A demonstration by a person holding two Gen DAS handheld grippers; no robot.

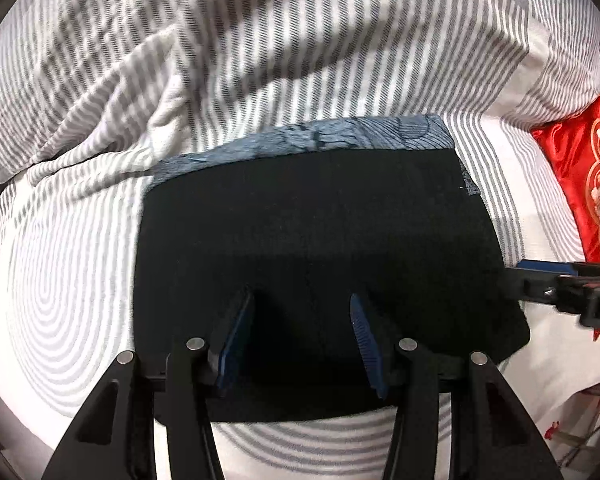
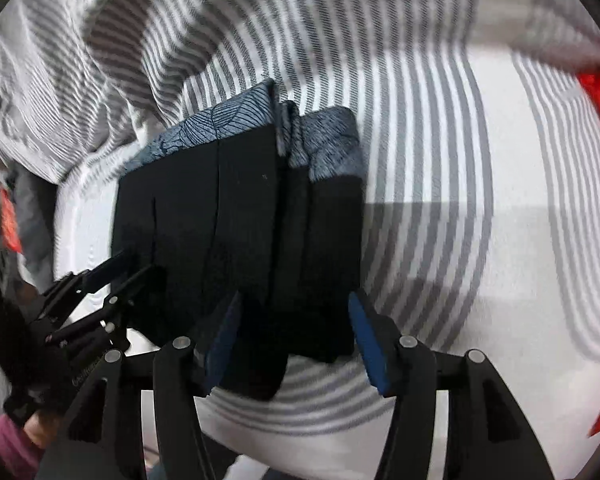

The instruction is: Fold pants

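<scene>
Lying flat on a bed sheet (image 1: 72, 264) with grey and white stripes, the black pants (image 1: 312, 232) form a compact folded rectangle whose far edge shows a band of blue-grey patterned lining (image 1: 340, 136). In the left wrist view, the left gripper (image 1: 302, 308) hovers over the near edge of the pants, its two blue-padded fingers (image 1: 236, 340) spread apart with only dark cloth visible between them; nothing is pinched. The right gripper (image 1: 540, 280) enters that view from the right, its tip at the right border of the pants; from this angle its fingers appear edge-on.

In the right wrist view, somewhat blurred, the right gripper (image 2: 296, 308) has its blue pads (image 2: 366, 340) held wide, straddling a near corner of the pants (image 2: 240, 216), where several stacked layers show as vertical seams. The lining (image 2: 324, 148) again runs along the far edge. The left gripper (image 2: 136, 264) reaches in from the left, its fingers parted, tips at the left edge of the pants. A red embroidered cushion (image 1: 584, 176) lies on the sheet, right of the pants and apart from them.
</scene>
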